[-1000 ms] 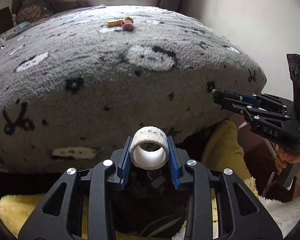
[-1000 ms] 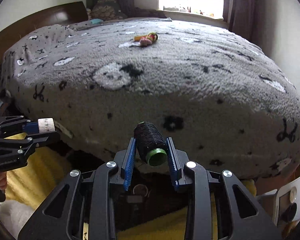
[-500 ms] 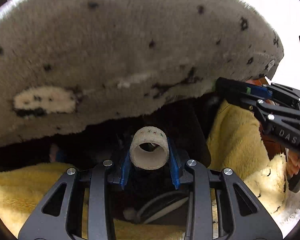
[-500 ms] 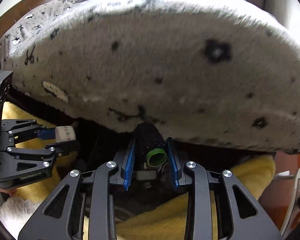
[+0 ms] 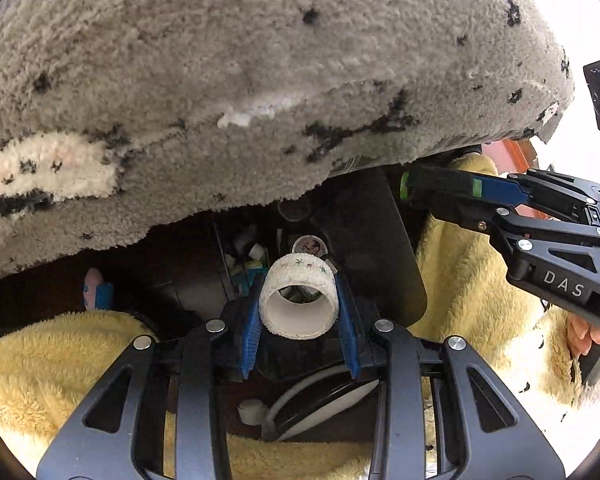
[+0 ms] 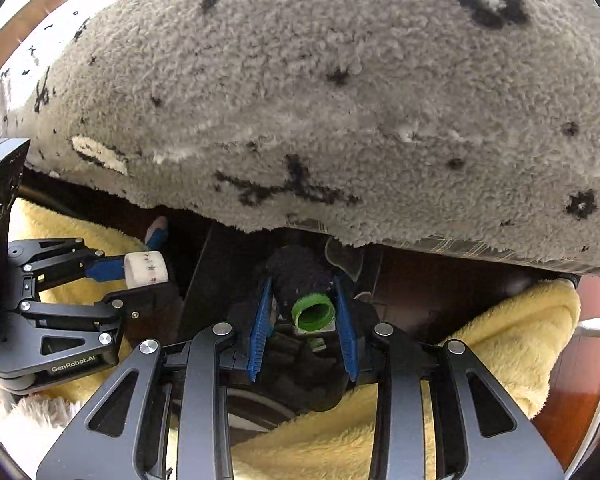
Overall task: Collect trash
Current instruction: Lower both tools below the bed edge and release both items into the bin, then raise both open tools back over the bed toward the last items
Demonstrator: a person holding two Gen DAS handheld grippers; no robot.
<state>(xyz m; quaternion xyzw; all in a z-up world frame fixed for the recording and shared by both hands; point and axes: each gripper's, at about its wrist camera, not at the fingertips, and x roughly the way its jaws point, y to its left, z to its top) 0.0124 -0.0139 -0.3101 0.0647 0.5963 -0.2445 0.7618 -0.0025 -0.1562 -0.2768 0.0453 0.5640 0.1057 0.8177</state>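
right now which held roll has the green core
The black thread spool in the right tool; its core end is green. The left tool holds a white tape roll.

The left claw point(image 5: 299, 312) points forward and slightly down, its blue-padded fingers point(image 5: 250, 330) pressed against a held object. The right claw point(image 6: 305, 312) sits level beside it, fingers likewise closed on a load.

Daylight's coming in strong from the top corners, totally blown out white there in both views. The fluffy grey patterned blanket point(image 5: 260, 80) is evenly lit and sharp, but the gap under its hanging edge is deep shadow. Heavy fisheye bending plus black vignette around the rims.
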